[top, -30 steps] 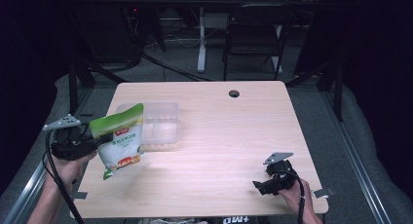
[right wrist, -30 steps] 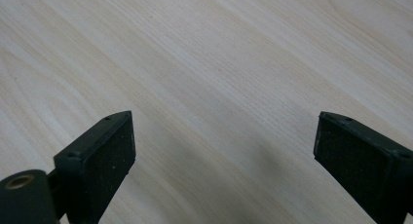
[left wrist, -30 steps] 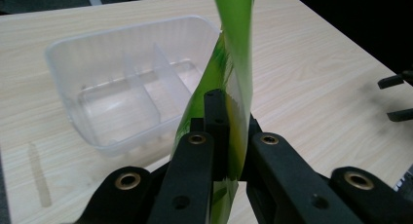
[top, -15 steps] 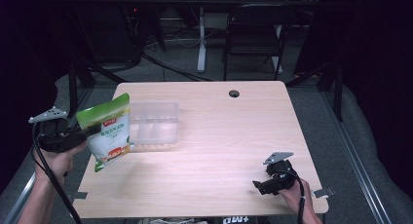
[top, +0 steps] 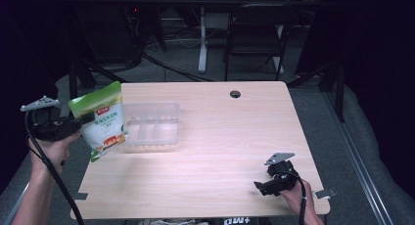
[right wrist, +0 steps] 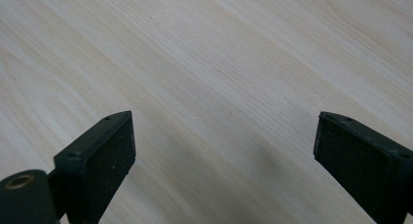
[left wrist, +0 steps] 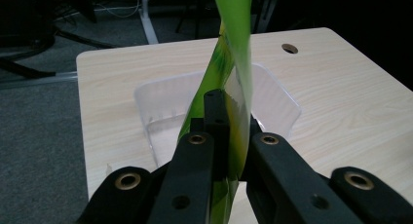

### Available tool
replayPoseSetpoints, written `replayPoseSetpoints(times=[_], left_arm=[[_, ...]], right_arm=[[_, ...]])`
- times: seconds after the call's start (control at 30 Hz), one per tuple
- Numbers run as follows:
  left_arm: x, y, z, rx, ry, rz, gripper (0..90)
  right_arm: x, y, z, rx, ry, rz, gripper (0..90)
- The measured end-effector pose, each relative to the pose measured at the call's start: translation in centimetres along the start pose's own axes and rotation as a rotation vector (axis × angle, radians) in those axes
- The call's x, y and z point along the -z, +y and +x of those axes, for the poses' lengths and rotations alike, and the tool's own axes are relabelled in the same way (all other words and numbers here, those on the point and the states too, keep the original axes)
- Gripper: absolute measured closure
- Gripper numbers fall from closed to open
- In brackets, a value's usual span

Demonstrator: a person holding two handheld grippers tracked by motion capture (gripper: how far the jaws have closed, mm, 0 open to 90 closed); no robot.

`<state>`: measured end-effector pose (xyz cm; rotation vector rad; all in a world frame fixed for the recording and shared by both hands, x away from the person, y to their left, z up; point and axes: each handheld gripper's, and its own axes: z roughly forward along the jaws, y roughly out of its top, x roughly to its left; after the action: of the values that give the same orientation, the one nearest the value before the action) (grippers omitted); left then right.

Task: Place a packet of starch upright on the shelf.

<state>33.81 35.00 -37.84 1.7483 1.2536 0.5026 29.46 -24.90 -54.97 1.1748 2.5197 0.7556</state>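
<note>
Left claw (top: 87, 120): I am clenching it on the edge of the green pouch (top: 102, 119), holding it up at the table's left edge.
Green pouch: it is hanging clear of the table (top: 220, 137), just left of the clear plastic tray (top: 150, 128), overlapping the tray's left rim in the high view.
Clear plastic tray: it is sitting on the table's left half.
Right claw (top: 261, 187): I am keeping it released, jaws spread wide over bare wood near the table's front right corner.
</note>
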Motion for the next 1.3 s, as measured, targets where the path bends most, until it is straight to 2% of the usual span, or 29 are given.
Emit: replayPoseSetpoints(times=[0.23, 0.63, 0.87, 1.03, 1.3], left_arm=[[-0.8, 1.2, 0.2, 0.007, 0.027, -0.026, 89.9], [-2.8, 2.6, 0.2, 0.016, 0.045, -0.052, 89.9], [-3.5, 2.9, 0.4, 0.03, 0.065, -0.079, 90.0], [-4.2, 2.8, 0.7, 0.055, 0.084, -0.103, 90.0], [-5.7, 2.7, 0.6, 0.069, 0.102, -0.106, 90.0]], right_arm=[[0.0, 0.0, -0.1, 0.004, -0.012, 0.005, 7.5], [0.0, 0.0, -0.2, 0.001, -0.01, 0.003, 7.5], [0.0, 0.0, -0.1, -0.002, -0.009, -0.001, 7.5], [0.0, 0.0, -0.1, 0.004, -0.009, 0.004, 7.5], [-0.1, 0.0, -0.2, 0.004, -0.01, 0.004, 7.5]])
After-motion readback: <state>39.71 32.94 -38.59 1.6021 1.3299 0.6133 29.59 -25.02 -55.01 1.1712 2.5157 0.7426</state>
